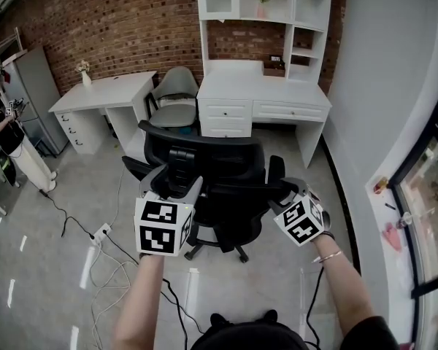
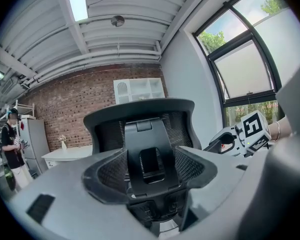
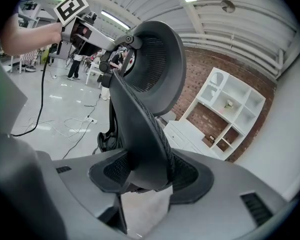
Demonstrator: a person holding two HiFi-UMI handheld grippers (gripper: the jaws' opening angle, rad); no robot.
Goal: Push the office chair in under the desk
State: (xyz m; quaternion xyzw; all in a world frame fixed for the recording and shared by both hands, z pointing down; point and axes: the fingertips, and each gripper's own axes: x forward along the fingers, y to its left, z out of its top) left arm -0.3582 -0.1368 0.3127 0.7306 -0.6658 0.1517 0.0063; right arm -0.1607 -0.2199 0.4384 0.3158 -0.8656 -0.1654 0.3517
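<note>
Office chair [image 1: 226,162], black, desk [image 1: 277,92] at 12 o'clock; left gripper [image 2: 151,170] pinching back spine, right gripper [image 3: 146,176] apparently clamping backrest edge; seat hidden, base partly hidden.

My left gripper [image 1: 177,184] and right gripper [image 1: 286,193] are light grey. Their pads [image 2: 110,171] are black with a fine mesh pattern, and each gripper bears white faces printed with black square markers. The office chair [image 1: 215,170] is black all over, with black mesh on its back. The desk [image 1: 266,93] is white, the wall [image 1: 117,20] behind it is red-brown brick, and the floor [image 1: 95,188] is glossy pale grey.
</note>
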